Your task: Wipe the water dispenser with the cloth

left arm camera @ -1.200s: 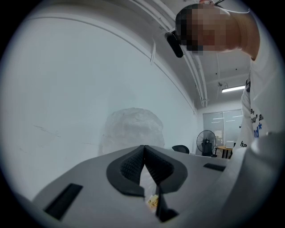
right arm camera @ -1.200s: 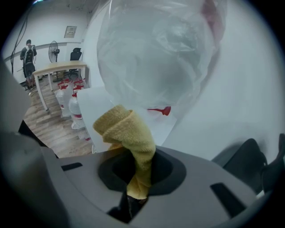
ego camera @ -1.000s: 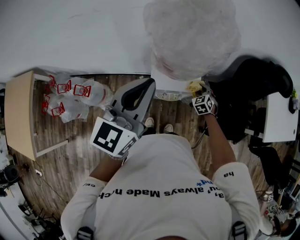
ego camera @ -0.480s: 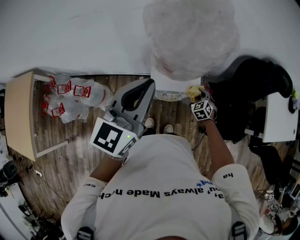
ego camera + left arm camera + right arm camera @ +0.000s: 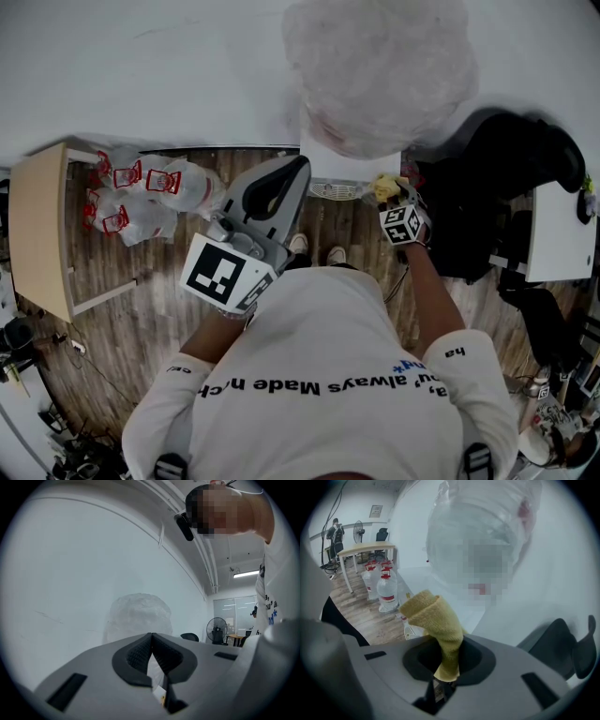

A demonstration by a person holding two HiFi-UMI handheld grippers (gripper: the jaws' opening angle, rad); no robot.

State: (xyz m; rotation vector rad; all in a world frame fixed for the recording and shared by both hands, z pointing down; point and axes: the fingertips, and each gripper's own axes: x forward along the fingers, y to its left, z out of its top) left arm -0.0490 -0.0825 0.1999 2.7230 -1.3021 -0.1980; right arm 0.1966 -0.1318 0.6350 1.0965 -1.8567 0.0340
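Note:
The water dispenser (image 5: 349, 170) is a white cabinet against the wall, carrying a big upturned bottle (image 5: 380, 70) wrapped in clear plastic. My right gripper (image 5: 390, 193) is at the dispenser's front right corner, shut on a yellow cloth (image 5: 385, 184). In the right gripper view the cloth (image 5: 433, 620) stands up folded out of the shut jaws (image 5: 446, 665), with the bottle (image 5: 480, 541) close behind it. My left gripper (image 5: 301, 169) hangs shut and empty left of the dispenser. In the left gripper view (image 5: 152, 637) it points up at the bottle (image 5: 138, 616).
Several sealed water jugs with red caps (image 5: 150, 192) lie on the wood floor at the left, beside a light wooden table (image 5: 39, 225). A black office chair (image 5: 497, 187) stands right of the dispenser, and a white desk (image 5: 561, 234) lies beyond it. A person stands far off (image 5: 334, 530).
My right gripper with the cloth has shifted slightly left and towards me along the dispenser's front corner. The left gripper has stayed where it was.

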